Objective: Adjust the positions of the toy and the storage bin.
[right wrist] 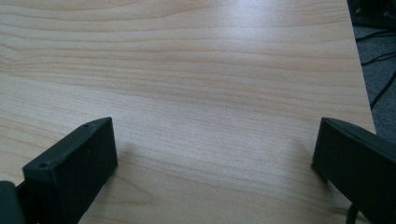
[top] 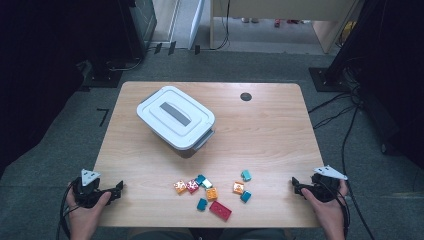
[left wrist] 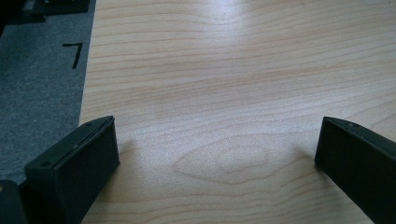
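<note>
While both grippers' fingers gape over bare table (left wrist: 224, 93), high view adds blocks (top: 212, 192), lidded box (top: 176, 120).

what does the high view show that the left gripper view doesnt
High view alone: the closed grey-lidded box, the scattered coloured blocks near the front edge, a dark round spot on the far side, the person's hands, and the right gripper.

Left gripper view alone: a close look at the wood grain between the left gripper and its black fingers, spread wide apart with nothing between them.

Shared: the wooden table, the grey carpet, and the black mark on the floor beside the table's left edge.
</note>
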